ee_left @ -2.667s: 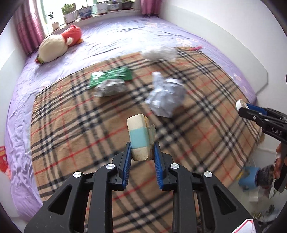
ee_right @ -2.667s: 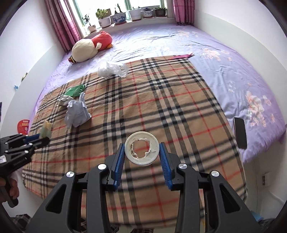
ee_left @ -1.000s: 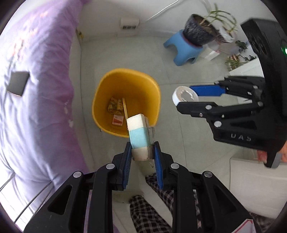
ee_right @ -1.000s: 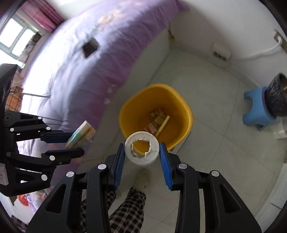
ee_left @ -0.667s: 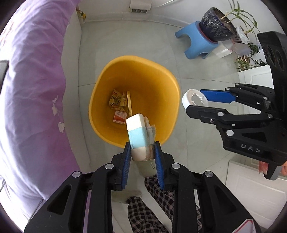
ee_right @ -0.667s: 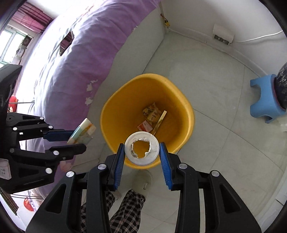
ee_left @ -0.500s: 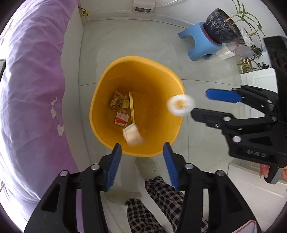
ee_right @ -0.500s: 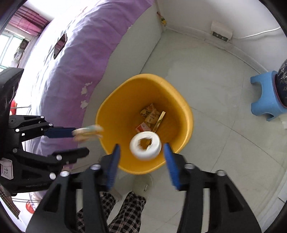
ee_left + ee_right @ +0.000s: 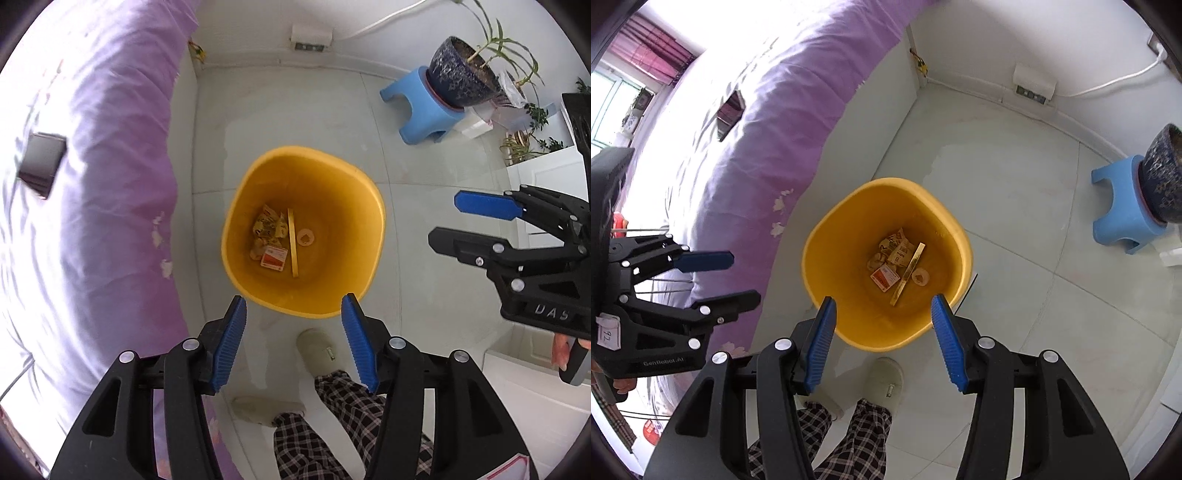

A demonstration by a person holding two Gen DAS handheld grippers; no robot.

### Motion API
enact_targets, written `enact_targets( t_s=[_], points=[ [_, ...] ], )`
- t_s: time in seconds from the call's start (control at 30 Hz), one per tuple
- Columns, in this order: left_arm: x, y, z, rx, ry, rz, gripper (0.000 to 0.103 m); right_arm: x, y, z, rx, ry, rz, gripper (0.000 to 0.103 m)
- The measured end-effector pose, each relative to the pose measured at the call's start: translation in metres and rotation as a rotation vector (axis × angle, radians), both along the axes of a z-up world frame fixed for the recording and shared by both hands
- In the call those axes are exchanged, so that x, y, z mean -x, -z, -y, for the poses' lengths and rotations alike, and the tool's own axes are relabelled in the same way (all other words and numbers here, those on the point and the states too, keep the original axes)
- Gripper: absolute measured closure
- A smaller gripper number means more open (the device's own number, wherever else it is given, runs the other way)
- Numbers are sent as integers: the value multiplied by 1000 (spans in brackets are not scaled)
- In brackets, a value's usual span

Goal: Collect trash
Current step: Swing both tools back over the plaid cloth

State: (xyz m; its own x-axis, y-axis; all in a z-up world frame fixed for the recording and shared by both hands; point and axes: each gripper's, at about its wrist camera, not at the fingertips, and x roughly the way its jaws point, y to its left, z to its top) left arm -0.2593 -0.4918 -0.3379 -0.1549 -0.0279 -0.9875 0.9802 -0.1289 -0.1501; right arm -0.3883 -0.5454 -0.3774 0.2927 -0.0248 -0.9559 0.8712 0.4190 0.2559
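Left wrist view: the left tongs (image 9: 291,332), black with blue ribbed pads, stand wide apart and empty, directly above the near rim of the round yellow plastic waste bin (image 9: 373,229) on the pale tiled floor (image 9: 288,110). The right tongs (image 9: 458,221) hang beside the bin's right side, likewise spread and holding nothing. Right wrist view: the right tongs (image 9: 882,332) frame the same bin (image 9: 812,243) from above; the left tongs (image 9: 713,277) sit to its left, over the edge of the purple bedsheet (image 9: 768,110). Collected trash lies at the bin's bottom: crumpled yellow wrappers (image 9: 266,225), a red-and-white card packet (image 9: 274,256), a thin yellow stick (image 9: 293,242) and a small pale ring (image 9: 306,236). No loose trash appears near either tool, so the next pickup presumably lies away from the bin, back on the bed. Neither hand is visibly nearer to it.
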Motion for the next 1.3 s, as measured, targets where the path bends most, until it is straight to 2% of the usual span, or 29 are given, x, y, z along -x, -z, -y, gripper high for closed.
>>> enact_targets(
  t_s=[0.3,0.47,0.67,0.93,1.3],
  points=[
    [-11,-67,-30,93,-82,0,47,-8,-69,-29,80,-50,-10,48],
    [-19,-110,-57,166,-130,1,46,-21,-116,-51,145,-139,-2,48],
    [-37,-148,-88,246,-218,35,42,-45,-168,-79,214,-245,31,48],
    [-84,-185,-148,331,-456,74,41,-84,-222,-117,288,-384,123,48],
    [-141,-204,-249,355,-817,150,41,-152,-260,-167,320,-617,255,48]
  ],
)
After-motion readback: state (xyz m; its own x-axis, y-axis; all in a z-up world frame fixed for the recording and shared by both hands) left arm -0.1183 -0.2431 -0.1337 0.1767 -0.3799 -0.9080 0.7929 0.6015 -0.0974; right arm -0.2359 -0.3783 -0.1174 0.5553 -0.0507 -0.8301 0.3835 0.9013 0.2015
